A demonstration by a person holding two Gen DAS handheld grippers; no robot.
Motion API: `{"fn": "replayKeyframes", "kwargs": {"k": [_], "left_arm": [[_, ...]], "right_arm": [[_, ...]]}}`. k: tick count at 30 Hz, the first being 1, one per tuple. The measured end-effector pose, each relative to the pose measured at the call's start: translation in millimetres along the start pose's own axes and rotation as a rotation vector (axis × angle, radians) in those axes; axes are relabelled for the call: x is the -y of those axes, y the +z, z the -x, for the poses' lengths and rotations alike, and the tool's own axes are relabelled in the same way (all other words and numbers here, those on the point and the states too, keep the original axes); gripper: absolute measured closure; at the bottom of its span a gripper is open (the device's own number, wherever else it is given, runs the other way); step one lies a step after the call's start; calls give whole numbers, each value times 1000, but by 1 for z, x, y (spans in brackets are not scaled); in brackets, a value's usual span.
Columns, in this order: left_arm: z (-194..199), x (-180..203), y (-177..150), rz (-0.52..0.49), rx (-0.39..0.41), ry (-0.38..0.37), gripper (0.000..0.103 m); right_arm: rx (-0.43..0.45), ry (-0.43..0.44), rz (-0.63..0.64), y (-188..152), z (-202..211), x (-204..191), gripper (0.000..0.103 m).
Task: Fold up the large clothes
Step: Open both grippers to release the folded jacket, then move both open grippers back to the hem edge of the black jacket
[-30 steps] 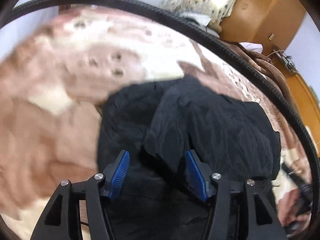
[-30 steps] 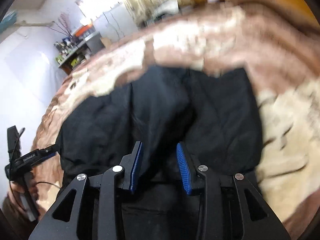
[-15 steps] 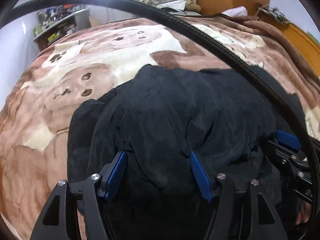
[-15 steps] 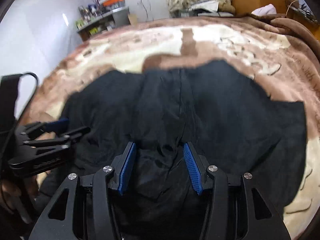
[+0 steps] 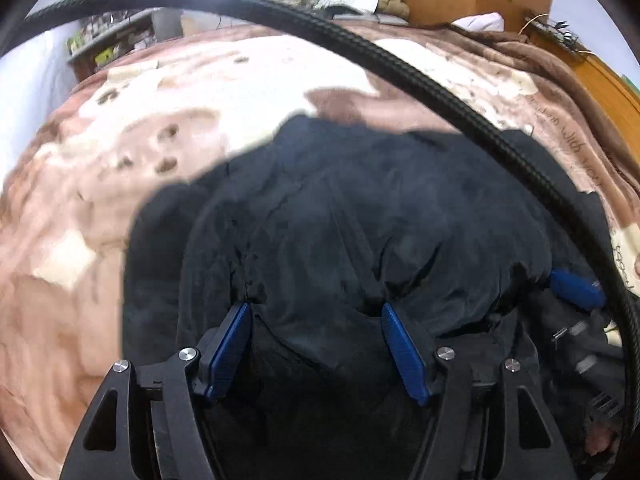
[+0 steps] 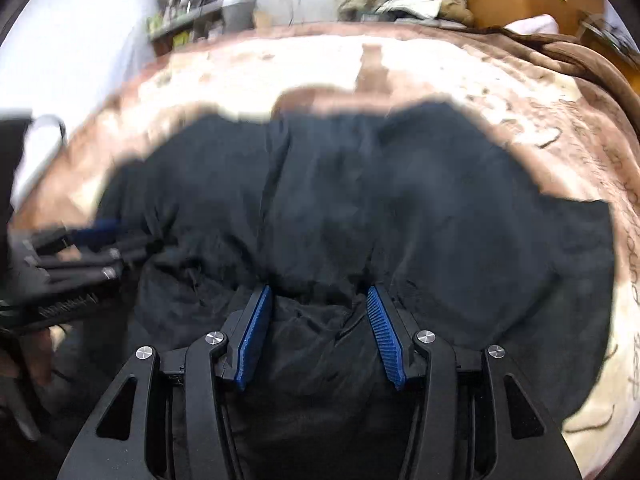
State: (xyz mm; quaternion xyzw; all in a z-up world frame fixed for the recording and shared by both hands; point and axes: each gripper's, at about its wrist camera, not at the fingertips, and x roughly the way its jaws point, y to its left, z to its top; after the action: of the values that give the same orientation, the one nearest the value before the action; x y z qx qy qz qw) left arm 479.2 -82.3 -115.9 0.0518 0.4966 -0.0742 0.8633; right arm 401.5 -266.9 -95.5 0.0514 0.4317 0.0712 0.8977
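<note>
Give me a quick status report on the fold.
Both grippers, left and right, have just been opening, jaws apart, black garment between them. Garment spread on brown blanket. Black cable crosses left view.

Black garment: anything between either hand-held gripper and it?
Nothing visible. The black garment lies spread on the brown blanket, and its near fold sits directly between the pads of the left hand-held gripper and the right hand-held gripper. Both have just been opening.
</note>
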Motion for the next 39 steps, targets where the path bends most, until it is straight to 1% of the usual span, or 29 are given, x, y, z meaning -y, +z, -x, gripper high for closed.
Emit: {"fn": "replayKeyframes", "kwargs": {"k": [2,3,5,6,8,9,13,15,17,19,21,23,24,26,28,30,31,34,36,39], "left_arm": [[12,-1,3,-30,60,52,35],[15,0,4,-45,83,76,35],[11,0,4,-58,84,116,35],[3,-1,2,-56,62,115,35],[-7,-4,-1,-34,42,97,34],[-12,-4,-4,-30,40,91,34],[-23,1,-9,-60,33,111,33],[-26,-2,-8,-23,8,76,32],[-28,-5,-8,-9,-5,56,31],[-28,-5,-8,-23,-12,55,31],[-25,-5,-5,-32,-33,52,31],[-15,-10,-1,-10,-67,13,31],[-6,-13,-1,-6,-80,-25,31],[14,-23,-5,7,-57,-85,31],[35,-33,-11,18,-40,-113,31],[61,-45,-26,25,-18,-149,31],[69,-50,-32,29,-11,-152,31],[98,-67,-61,52,-6,-152,29],[115,-78,-81,73,-4,-170,29],[133,-87,-112,57,-22,-152,27]], "right_arm": [[86,-38,-10,7,17,11,53],[94,-77,-9,10,17,17,53],[33,-128,-10,11,-1,26,53],[-3,-137,-3,8,-13,31,53],[-41,-137,22,1,-30,34,53],[-53,-139,18,-1,-34,36,53],[-78,-151,-5,-7,-47,38,53],[-92,-131,-36,-10,-49,42,53],[-102,-120,-45,-10,-49,43,53],[-122,-149,-7,-8,-47,36,53],[-142,-166,1,-3,-46,34,53],[-143,-166,-1,2,-34,31,52],[-127,-157,0,4,-24,29,52],[-65,-122,-9,6,6,29,52],[-24,-73,-26,0,39,31,52],[-7,-67,-26,-8,63,32,52],[8,-54,-26,-17,81,35,52],[5,-46,-27,-41,114,40,52],[7,-65,-38,-64,138,46,52],[-15,-94,-51,-92,158,55,52]]}}
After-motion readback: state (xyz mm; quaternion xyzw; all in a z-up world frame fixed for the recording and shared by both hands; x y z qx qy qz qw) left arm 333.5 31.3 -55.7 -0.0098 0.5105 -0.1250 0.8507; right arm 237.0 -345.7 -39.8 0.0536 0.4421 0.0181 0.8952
